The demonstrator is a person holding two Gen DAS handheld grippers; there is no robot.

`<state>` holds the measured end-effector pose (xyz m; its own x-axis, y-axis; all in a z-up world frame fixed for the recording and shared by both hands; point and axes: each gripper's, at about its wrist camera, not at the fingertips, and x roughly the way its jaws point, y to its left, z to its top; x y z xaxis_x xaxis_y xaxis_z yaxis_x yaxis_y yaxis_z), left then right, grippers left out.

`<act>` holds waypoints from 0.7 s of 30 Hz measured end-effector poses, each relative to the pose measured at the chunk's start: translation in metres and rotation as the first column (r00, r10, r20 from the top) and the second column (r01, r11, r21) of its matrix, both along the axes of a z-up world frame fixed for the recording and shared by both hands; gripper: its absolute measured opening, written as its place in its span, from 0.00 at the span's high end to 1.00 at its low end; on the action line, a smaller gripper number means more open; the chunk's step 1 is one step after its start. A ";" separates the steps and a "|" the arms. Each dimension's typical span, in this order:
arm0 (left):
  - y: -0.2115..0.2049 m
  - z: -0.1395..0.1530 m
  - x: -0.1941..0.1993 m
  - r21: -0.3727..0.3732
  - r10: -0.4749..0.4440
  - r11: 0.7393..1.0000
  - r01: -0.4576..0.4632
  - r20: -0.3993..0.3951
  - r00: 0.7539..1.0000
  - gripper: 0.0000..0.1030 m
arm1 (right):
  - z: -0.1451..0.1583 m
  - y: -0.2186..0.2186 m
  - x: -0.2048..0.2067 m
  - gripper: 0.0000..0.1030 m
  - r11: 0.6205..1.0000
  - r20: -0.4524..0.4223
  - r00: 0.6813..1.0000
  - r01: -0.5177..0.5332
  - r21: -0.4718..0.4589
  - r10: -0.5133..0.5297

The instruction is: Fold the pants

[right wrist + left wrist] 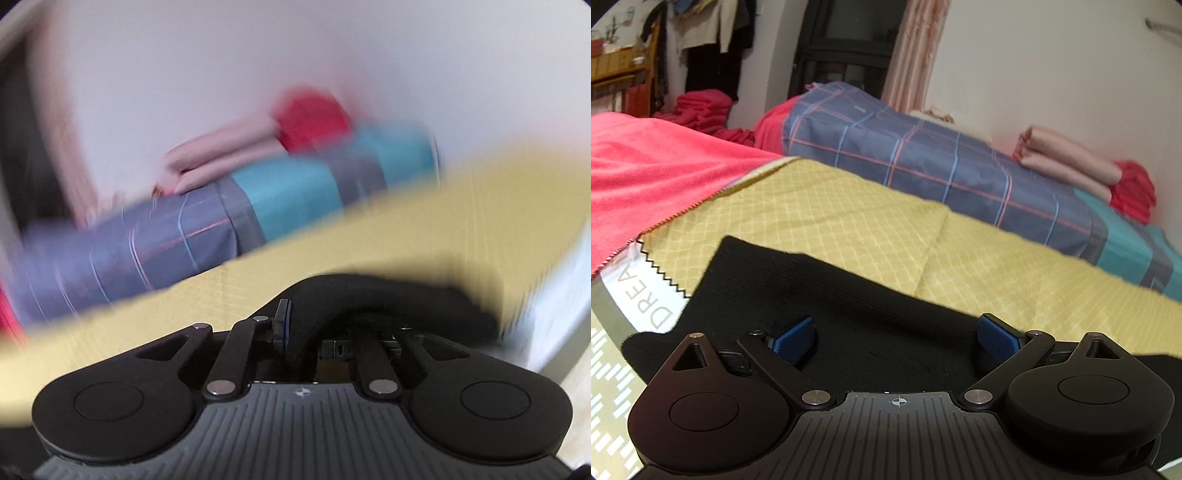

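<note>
Ahead of the left claw spreads a yellow lattice-patterned blanket [849, 221], with a pink-red towel [653, 166] to its left, a blue plaid quilt [923, 158] beyond, and folded pink cloths [1067, 162] at far right.

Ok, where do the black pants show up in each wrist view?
Left wrist: black pants spread flat across the lower middle, under the open left gripper.
Right wrist: bunched at lower centre-right, pinched in the right gripper.
Shared landmark: the yellow blanket beneath.
</note>
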<state>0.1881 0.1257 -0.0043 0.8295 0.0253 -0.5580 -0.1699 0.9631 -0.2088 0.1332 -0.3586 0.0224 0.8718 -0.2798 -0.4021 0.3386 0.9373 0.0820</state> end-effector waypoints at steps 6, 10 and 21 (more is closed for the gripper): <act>0.001 0.009 -0.007 0.037 0.030 0.999 -0.031 0.040 0.999 0.00 | -0.031 0.206 -0.037 0.83 0.626 -0.160 0.918 -0.368 -0.688 0.363; -0.001 0.014 -0.014 0.061 0.030 0.998 -0.033 0.060 0.998 0.00 | -0.112 0.273 -0.043 0.86 0.208 -0.451 0.802 -0.554 -0.806 0.391; -0.034 0.029 -0.025 0.053 -0.027 0.998 0.025 0.036 0.999 0.00 | -0.107 0.273 -0.027 0.80 0.291 -0.410 0.847 -0.508 -0.811 0.338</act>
